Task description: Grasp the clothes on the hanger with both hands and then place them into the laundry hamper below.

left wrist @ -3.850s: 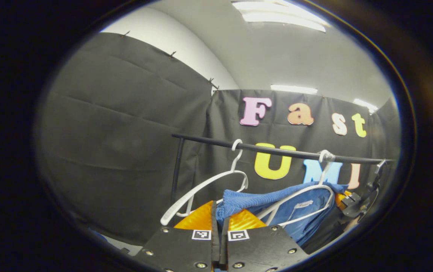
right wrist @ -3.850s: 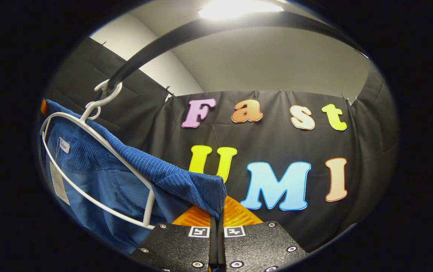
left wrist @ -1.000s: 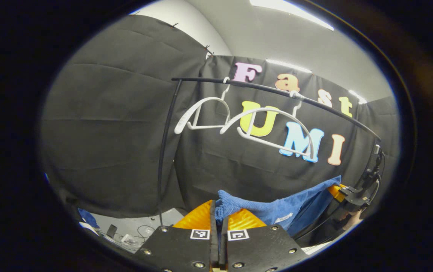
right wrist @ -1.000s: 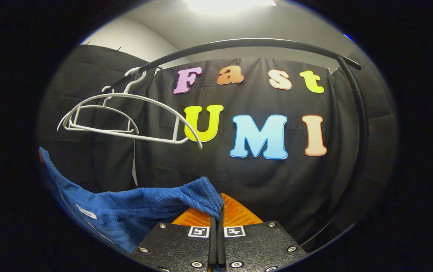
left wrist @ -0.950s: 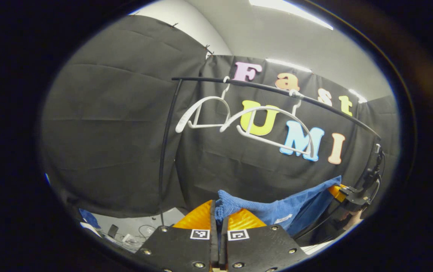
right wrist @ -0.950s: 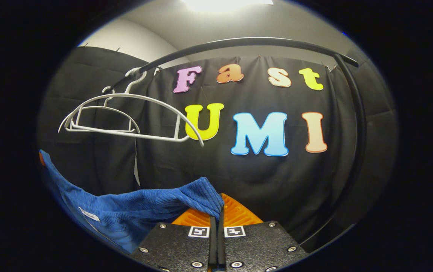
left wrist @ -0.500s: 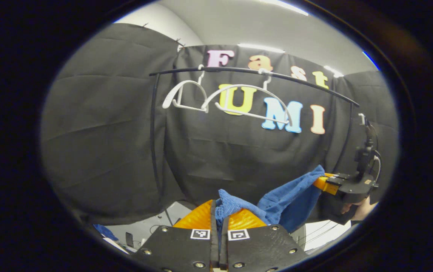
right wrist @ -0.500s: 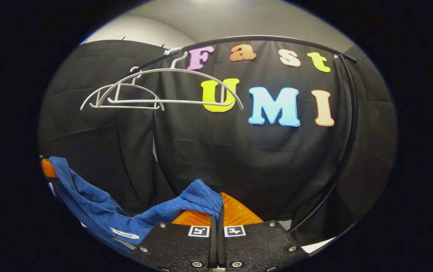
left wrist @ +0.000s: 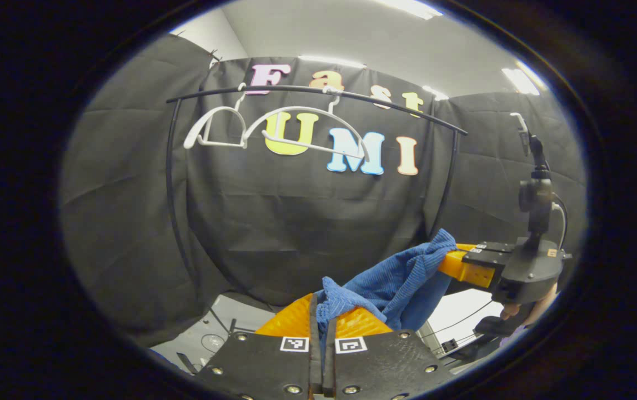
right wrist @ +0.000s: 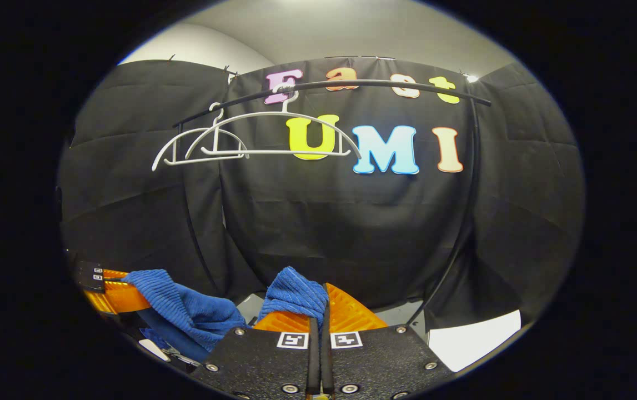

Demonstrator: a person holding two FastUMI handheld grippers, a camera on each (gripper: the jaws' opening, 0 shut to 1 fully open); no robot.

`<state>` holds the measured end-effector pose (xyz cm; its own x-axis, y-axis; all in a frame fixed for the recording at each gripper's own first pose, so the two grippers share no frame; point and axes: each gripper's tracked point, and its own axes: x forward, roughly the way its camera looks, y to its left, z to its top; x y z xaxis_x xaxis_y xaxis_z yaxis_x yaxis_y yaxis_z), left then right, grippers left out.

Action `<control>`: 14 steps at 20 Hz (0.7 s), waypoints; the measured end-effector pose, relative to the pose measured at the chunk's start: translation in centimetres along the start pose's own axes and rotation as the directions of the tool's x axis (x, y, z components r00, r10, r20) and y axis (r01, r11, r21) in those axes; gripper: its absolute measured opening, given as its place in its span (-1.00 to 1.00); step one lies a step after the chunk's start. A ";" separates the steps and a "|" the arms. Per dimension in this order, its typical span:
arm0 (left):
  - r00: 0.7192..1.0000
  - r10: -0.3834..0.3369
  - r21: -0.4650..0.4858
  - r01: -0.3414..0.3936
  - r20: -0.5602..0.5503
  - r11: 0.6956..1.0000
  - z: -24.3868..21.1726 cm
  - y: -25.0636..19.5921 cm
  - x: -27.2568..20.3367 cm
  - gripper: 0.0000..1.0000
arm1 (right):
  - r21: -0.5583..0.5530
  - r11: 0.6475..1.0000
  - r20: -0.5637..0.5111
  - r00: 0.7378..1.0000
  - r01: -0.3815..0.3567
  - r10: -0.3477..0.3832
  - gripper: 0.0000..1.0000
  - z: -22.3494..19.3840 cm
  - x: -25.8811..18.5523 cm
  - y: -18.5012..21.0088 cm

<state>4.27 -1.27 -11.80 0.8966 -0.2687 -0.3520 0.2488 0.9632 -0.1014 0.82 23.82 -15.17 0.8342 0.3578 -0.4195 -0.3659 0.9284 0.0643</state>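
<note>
In the left gripper view, a black clothes rail point(left wrist: 318, 91) curves across the top with two bare white hangers point(left wrist: 274, 125) hooked on it, side by side and well above everything else. Lower down, the left gripper point(left wrist: 321, 314) is closed, both fingers pinching one bunched corner of the blue garment point(left wrist: 393, 280). From that pinch the ribbed cloth rises to the right, slack and folded, up to the right gripper point(left wrist: 451, 261), which clamps the far corner; part of the hand point(left wrist: 526, 308) holding it peeks out beneath its dark body at the right edge. In the right gripper view, the left gripper point(right wrist: 124, 291) comes in from the left edge with a wad of the blue garment point(right wrist: 196, 311) held in it. The cloth dips low between the two grippers and comes up again at the centre, where the right gripper point(right wrist: 319, 311) is shut tight on another bunch of it. Above, the white hangers point(right wrist: 240, 141) hang bare from the clothes rail point(right wrist: 351, 86), whose right post point(right wrist: 471, 194) runs down along the black cloth. The laundry hamper cannot be made out in either view
</note>
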 end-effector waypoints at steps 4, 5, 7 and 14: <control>0.997 -0.076 -0.062 0.075 -0.014 0.995 -1.0 0.0 0.0 -0.96 | 0.044 0.996 -0.037 0.996 0.079 -0.077 -0.98 -2.4 -2.7 0.1; 0.997 -0.073 -0.063 0.072 -0.021 0.995 -1.7 0.7 0.2 -0.96 | 0.051 0.994 -0.052 0.995 0.094 -0.091 -0.98 -3.2 -2.8 0.1; 0.999 -0.040 -0.058 0.038 -0.029 0.998 -2.8 2.6 1.0 -1.00 | 0.071 0.993 -0.089 0.992 0.097 -0.090 -0.98 -4.8 -2.4 0.6; 0.988 0.070 -0.036 -0.076 -0.138 0.996 -10.3 6.9 5.3 -0.94 | 0.134 0.978 -0.261 0.958 0.158 -0.119 -0.96 -11.6 1.1 -0.1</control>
<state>6.93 3.96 -23.97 0.8525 -0.1983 -0.4836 0.1666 0.9801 -0.1082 -3.05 22.97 -26.14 0.7349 0.2061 -0.6461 -0.1705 0.9783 0.1180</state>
